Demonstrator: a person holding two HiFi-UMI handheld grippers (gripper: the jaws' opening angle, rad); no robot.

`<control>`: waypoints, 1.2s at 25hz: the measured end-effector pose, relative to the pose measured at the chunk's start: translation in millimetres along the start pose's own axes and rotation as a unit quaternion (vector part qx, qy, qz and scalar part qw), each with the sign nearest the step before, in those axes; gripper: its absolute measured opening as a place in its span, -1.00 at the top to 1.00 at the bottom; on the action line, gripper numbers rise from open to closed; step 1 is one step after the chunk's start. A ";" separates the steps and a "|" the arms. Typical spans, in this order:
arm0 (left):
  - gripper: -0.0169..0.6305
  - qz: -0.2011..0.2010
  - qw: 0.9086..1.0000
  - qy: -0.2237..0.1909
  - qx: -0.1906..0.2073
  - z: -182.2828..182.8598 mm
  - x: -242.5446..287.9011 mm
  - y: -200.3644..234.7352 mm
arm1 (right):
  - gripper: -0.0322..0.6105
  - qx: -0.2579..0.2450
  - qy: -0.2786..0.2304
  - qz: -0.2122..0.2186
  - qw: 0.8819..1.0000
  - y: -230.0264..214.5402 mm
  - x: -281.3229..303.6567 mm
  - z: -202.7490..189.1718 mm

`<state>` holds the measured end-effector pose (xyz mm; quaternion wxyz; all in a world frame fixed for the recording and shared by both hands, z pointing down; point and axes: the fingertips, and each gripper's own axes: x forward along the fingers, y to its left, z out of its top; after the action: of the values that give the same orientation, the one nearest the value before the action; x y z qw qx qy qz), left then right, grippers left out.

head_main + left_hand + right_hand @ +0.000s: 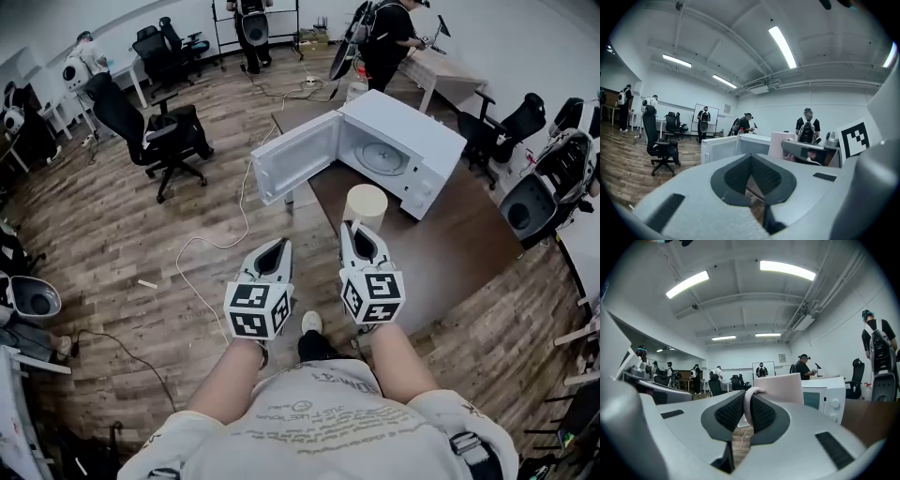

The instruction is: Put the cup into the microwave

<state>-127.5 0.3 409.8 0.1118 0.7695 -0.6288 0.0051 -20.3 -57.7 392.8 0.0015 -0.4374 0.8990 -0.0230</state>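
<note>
Cup [365,206] — wall pinched in right hand-held gripper [356,228], before open microwave [398,150] on brown desk [450,253] | left hand-held gripper [279,248] alongside, jaws together, empty | both forearms [234,370] stretched forward | wood floor [112,244], office chairs [155,131]

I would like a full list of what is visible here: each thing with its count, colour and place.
microwave: one, white, on the table, door open
table: one, dark brown, ahead of the person
cup: one, cream, held in front of the microwave
office chairs: several, black, on the floor at left and beside the table at right
cable: one, white, on the floor left of the table
floor: one, brown wood, all around
other people: at least three, mostly dark clothes, far end of the room
left gripper: one, grey-white, fingers together, empty
right gripper: one, grey-white, fingers shut on the cup's handle
</note>
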 end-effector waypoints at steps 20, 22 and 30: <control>0.91 -0.053 0.999 0.012 0.001 47.1 198.2 63.5 | 0.80 -0.013 -0.025 -0.010 1.000 -88.5 165.0 6.8; 0.91 -0.067 0.998 0.013 0.001 51.1 217.1 60.9 | 0.80 -0.017 -0.025 -0.009 1.000 -95.9 175.2 7.5; 0.91 -0.118 0.992 0.035 0.010 48.1 263.7 54.2 | 0.80 -0.005 -0.030 -0.045 0.999 -124.3 202.1 8.8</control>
<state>-131.3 -273.1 411.0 0.1258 0.8388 -0.5292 0.0250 -47.2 -293.6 392.8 0.0247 -0.4779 0.8780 -0.0052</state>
